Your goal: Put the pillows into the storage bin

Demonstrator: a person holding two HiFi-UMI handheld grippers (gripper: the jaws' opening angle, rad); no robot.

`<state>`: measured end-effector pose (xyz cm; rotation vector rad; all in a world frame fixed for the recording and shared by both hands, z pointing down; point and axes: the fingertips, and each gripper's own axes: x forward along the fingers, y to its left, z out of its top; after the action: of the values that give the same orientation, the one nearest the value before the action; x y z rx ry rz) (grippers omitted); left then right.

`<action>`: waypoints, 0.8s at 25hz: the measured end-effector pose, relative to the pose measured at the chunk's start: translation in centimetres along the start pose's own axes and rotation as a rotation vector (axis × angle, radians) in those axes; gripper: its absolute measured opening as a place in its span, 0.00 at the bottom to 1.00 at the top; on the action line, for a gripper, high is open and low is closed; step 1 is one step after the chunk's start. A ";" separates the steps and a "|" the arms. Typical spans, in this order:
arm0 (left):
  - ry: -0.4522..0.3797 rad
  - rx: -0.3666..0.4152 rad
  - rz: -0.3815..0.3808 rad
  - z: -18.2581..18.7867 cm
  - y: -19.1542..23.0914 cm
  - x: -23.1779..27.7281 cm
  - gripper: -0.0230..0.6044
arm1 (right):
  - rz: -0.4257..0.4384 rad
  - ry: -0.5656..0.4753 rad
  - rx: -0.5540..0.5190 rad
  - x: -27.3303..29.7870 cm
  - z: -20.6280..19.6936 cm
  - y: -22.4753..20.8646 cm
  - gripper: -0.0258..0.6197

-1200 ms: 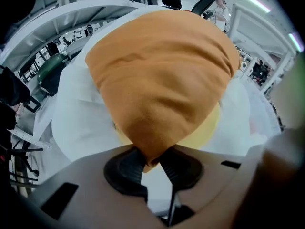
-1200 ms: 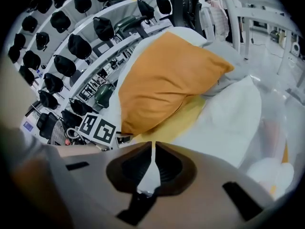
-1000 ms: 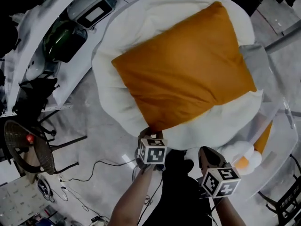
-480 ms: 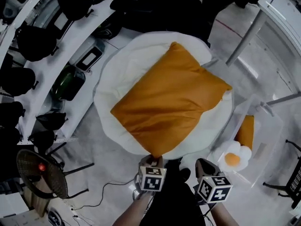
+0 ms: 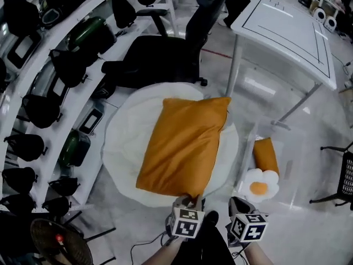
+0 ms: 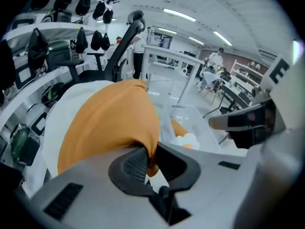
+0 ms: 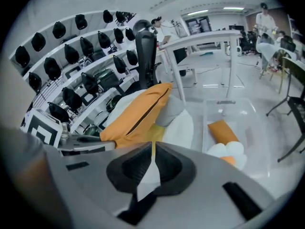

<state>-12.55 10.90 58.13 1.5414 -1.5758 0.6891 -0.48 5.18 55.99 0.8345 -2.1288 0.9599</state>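
A big orange pillow [image 5: 182, 145] lies against a larger round white cushion [image 5: 118, 142]; both hang lifted above the floor. My left gripper [image 5: 190, 200] is shut on the orange pillow's near corner [image 6: 143, 147]; its jaws have just been closing on that corner. To its right, my right gripper [image 5: 234, 203] is shut on a fold of the white cushion's edge [image 7: 151, 168]. The clear storage bin [image 5: 300, 167] stands on the floor at the right. It holds a small orange pillow [image 5: 266, 154] and a fried-egg pillow [image 5: 259, 185].
A white table [image 5: 287, 32] stands beyond the bin, with a black office chair [image 5: 165, 59] beside it. Curved white shelves [image 5: 49, 93] with dark bags and helmets line the left. A fan [image 5: 55, 247] stands at the lower left and a black chair [image 5: 345, 175] at the right edge.
Both grippers have risen, lifting the orange pillow and white cushion off the floor. The pillows now hang lower in view and look smaller. The bin, table and chair have come into sight.
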 end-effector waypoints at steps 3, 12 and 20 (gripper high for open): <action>-0.033 0.074 -0.033 3.2 -2.8 -1.0 0.10 | -0.035 -0.038 0.046 -2.7 0.5 -1.3 0.08; -0.159 0.168 -0.128 13.1 -9.3 -3.3 0.08 | -0.127 -0.146 0.180 -9.2 1.2 -5.8 0.08; -0.133 0.152 -0.245 15.6 -15.9 -4.0 0.08 | -0.206 -0.228 0.258 -14.1 1.4 -9.5 0.08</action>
<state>0.12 -1.66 44.17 1.8902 -1.4228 0.5894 14.48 2.95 48.23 1.3203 -2.0788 1.0868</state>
